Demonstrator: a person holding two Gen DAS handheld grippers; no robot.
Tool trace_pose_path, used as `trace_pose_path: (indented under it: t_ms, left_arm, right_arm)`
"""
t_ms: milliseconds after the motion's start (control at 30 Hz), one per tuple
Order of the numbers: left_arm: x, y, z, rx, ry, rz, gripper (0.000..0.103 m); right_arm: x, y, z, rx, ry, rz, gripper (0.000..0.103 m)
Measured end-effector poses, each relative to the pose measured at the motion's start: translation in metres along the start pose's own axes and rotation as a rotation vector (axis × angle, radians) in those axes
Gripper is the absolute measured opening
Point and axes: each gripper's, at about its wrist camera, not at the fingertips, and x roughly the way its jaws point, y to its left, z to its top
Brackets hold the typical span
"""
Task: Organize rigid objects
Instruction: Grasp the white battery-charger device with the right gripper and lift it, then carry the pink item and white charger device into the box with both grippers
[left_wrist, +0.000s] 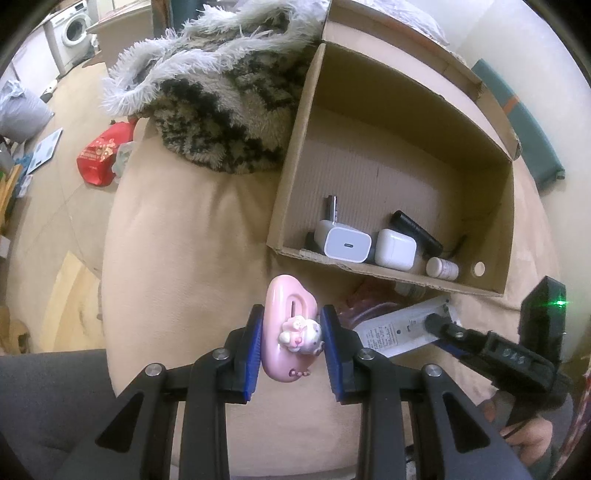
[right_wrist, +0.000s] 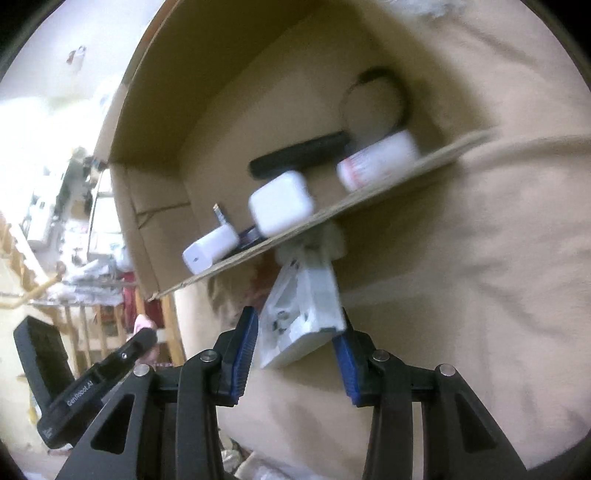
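Observation:
My left gripper (left_wrist: 291, 314) is shut on a pink oval toy (left_wrist: 284, 332) with a small cartoon figure on it, held over the beige cushion just in front of the cardboard box (left_wrist: 369, 269). In the right wrist view, my right gripper (right_wrist: 295, 325) is shut on a flat white packet (right_wrist: 299, 314), whose far end lies below the box's (right_wrist: 332, 210) near wall. The box holds a white charger (left_wrist: 347, 243), a white case (left_wrist: 395, 249), a black cylinder (left_wrist: 417, 229) and a small white bottle (left_wrist: 441, 267). The right gripper (left_wrist: 443, 326) and its packet (left_wrist: 391, 332) also show in the left wrist view.
A fluffy grey and patterned blanket (left_wrist: 221, 103) lies against the box's left side. The beige cushion (left_wrist: 177, 258) drops off to the floor on the left, where a red bag (left_wrist: 101, 155) sits. A pinkish wrapper (left_wrist: 369, 306) lies under the packet.

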Motion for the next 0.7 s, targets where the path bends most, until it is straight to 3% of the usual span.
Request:
trace_pose_path:
  t_ms: [100,200,300,700]
  left_arm:
    - [0.001,-0.001,0.0,0.004,0.001,0.005,0.027]
    - [0.003,-0.001,0.0,0.012,0.0,0.026,0.027]
    - [0.005,0.001,0.0,0.007,0.004,0.036,0.027]
    - [0.005,0.0,-0.001,0.026,-0.014,0.081,0.027]
  right_arm:
    - [0.009,0.007,-0.006,-0.058,-0.014,-0.062,0.044]
    - [0.009,0.009,-0.012,-0.08,-0.037,-0.084,0.03]
    - [0.006,0.017,-0.02,-0.101,-0.043,-0.099,0.028]
    - [-0.063,0.041,-0.042,-0.212,-0.127,-0.182,0.022]
